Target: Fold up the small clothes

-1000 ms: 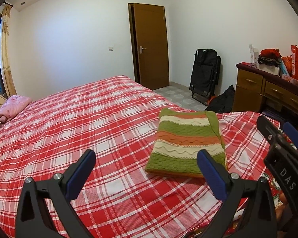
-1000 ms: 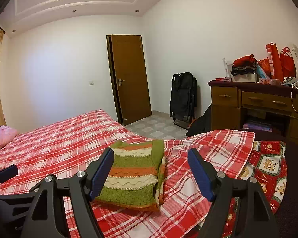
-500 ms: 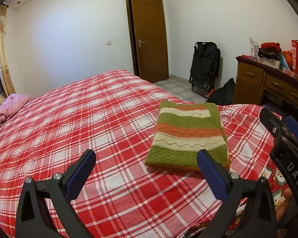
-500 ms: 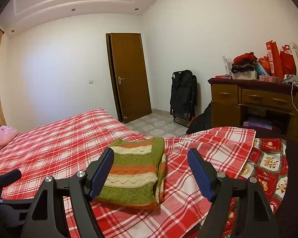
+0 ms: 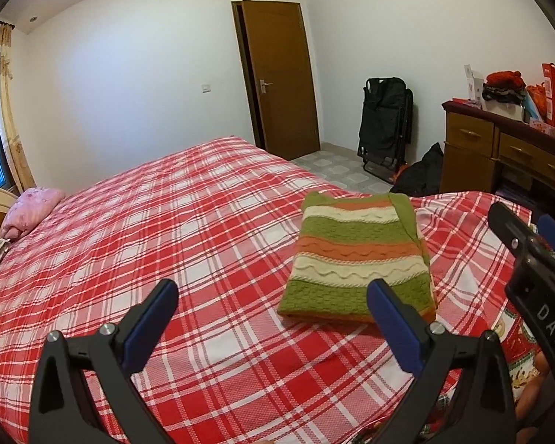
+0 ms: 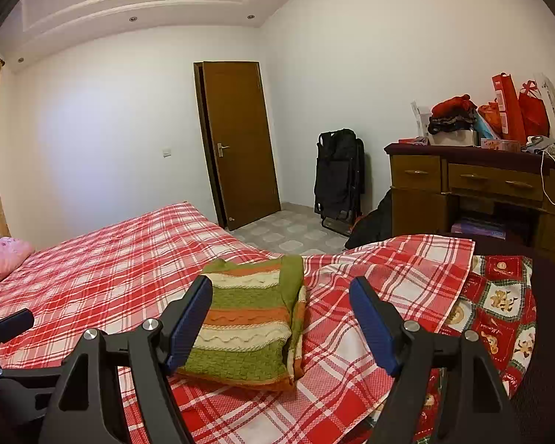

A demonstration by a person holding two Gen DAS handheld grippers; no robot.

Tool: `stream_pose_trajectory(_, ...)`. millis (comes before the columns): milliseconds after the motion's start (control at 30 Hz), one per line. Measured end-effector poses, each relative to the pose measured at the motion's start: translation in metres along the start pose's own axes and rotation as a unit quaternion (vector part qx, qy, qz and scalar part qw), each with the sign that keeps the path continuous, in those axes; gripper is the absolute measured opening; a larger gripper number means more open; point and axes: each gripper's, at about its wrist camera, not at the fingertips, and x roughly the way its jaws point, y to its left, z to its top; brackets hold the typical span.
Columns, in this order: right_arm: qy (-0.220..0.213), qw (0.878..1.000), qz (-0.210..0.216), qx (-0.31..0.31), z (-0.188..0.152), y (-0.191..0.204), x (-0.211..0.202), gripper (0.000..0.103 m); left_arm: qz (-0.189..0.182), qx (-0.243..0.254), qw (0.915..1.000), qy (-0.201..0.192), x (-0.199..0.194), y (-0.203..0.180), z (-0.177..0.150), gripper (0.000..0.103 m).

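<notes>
A small knitted sweater (image 5: 359,259) with green, orange and cream stripes lies folded into a neat rectangle on the red plaid bed (image 5: 166,229). It also shows in the right wrist view (image 6: 248,325). My left gripper (image 5: 270,292) is open and empty, held above the bed in front and to the left of the sweater. My right gripper (image 6: 281,292) is open and empty, held above the bed near the sweater's near right edge. The right gripper also shows at the right edge of the left wrist view (image 5: 529,244).
A pink pillow (image 5: 29,211) lies at the bed's far left. A wooden desk (image 6: 477,185) piled with bags and clothes stands at the right. A folded black chair (image 6: 340,174) leans by the brown door (image 6: 236,140). A red patterned quilt (image 6: 499,303) hangs at the bed's right corner.
Both grippers have drawn back and risen slightly from the folded sweater, which lies still. Both stay open.
</notes>
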Motion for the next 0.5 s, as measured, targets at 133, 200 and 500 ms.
stream_pose_trajectory(133,-0.002,1.0,-0.001,0.0,0.0002,0.0003,-0.0006,0.077,-0.007,0.006,1.0,0.0,-0.0003,-0.0037,0.0007,0.103)
stream_pose_trajectory(200,-0.004,1.0,-0.002,0.0,0.0005,0.0,-0.0012,0.077,-0.011,0.008,0.9999,0.001,-0.0001,-0.0055,0.0011,0.103)
stream_pose_trajectory(500,-0.004,1.0,-0.002,0.001,0.0002,-0.0015,-0.0025,0.077,-0.029,-0.006,0.9996,0.003,0.0008,-0.0024,0.0039,0.103)
